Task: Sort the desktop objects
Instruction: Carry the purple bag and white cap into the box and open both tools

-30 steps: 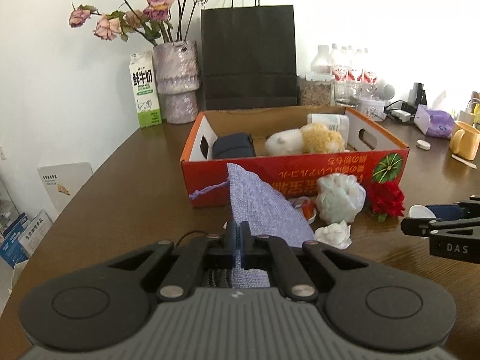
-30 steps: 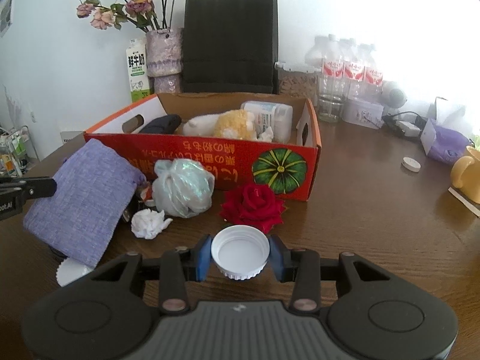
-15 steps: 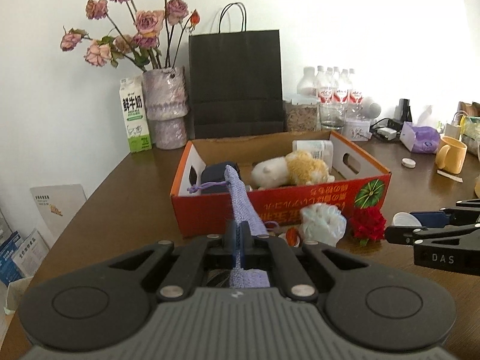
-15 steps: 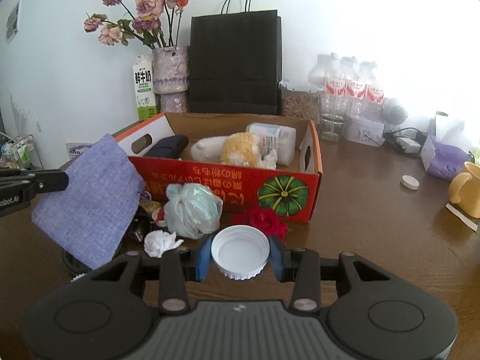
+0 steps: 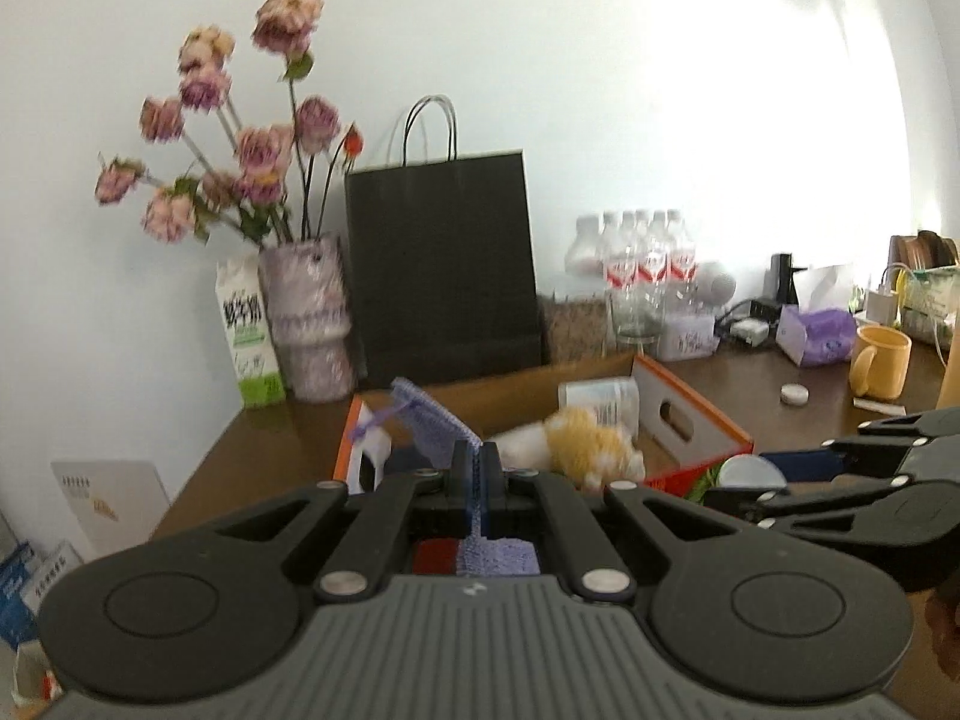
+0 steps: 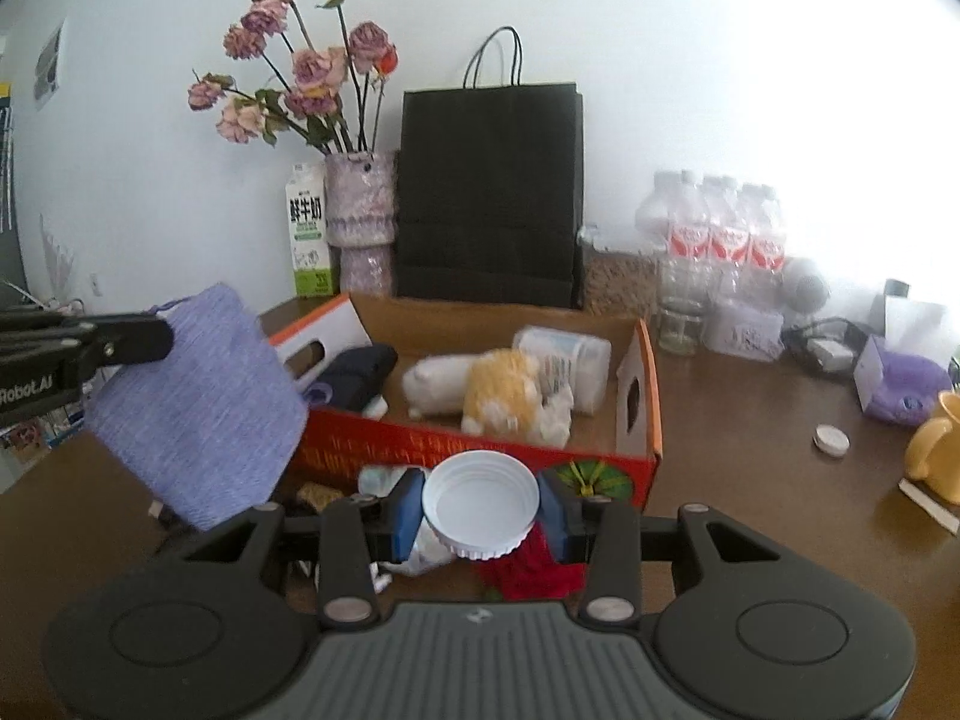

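Left fingers [image 5: 489, 474] pinch a soft, light lilac woven pouch [image 6: 198, 396] by its edge; right fingers [image 6: 549, 513] clamp a rigid white plastic lid [image 6: 480, 501] at twelve o'clock.

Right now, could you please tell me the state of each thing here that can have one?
Left gripper: shut on pouch.
Pouch: lifted, hanging beside box.
Right gripper: shut on cap.
Cap: held, open side up.
Box: open, partly filled.
Bottle: lying in box.
Plush toy: lying in box.
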The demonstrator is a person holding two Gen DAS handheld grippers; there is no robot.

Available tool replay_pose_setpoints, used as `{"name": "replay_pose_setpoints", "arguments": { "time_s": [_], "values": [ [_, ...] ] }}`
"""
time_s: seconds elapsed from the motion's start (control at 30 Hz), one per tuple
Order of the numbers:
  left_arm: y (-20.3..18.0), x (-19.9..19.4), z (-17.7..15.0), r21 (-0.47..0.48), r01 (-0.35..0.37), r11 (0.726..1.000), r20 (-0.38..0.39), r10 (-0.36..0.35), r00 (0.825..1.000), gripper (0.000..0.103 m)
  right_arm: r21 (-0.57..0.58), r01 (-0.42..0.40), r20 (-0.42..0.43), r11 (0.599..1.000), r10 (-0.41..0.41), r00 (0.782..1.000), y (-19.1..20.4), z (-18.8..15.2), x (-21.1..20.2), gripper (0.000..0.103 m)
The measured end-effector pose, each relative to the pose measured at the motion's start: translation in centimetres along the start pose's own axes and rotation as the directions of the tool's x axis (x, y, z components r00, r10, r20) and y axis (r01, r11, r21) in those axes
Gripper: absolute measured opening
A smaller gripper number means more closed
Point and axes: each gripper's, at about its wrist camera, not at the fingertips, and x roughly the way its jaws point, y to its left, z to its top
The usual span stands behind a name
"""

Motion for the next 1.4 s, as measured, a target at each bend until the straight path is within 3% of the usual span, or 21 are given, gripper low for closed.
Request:
{"name": "replay_pose_setpoints", "arguments": {
  "time_s": [0.2,0.53,0.7,0.9,1.17,1.4],
  "values": [
    [-0.6,1.9,2.8,0.028,0.018,0.999,0.044,-0.020,0.999,0.003,-0.001,-0.019,0.024,1.000,0.019,1.000,-0.1,2.5,1.7,0.039],
    [0.3,9.0,5.2,0.007,0.028,1.000,0.020,-0.029,0.999,0.003,-0.002,-0.039,0.033,0.999,0.039,0.999,-0.3,6.9,7.7,0.039],
    [2.2,13.7,4.3,-0.040,0.053,0.998,-0.056,-0.056,0.997,0.003,0.007,-0.063,-0.011,0.998,0.064,0.998,0.2,7.8,12.4,0.039],
    [5.4,18.5,1.9,-0.113,0.056,0.992,-0.175,-0.076,0.982,0.003,-0.003,-0.088,-0.087,0.996,0.087,0.992,1.2,7.1,17.2,0.039],
    [7.4,19.9,0.1,-0.127,0.035,0.991,-0.219,-0.063,0.974,0.003,-0.018,-0.107,-0.161,0.994,0.102,0.982,2.1,5.8,19.7,0.039],
    [6.8,21.0,-1.4,-0.051,-0.018,0.999,-0.270,0.003,0.963,0.003,-0.030,-0.093,-0.186,0.995,0.086,0.979,2.4,5.3,20.2,0.039]
  ]
}}
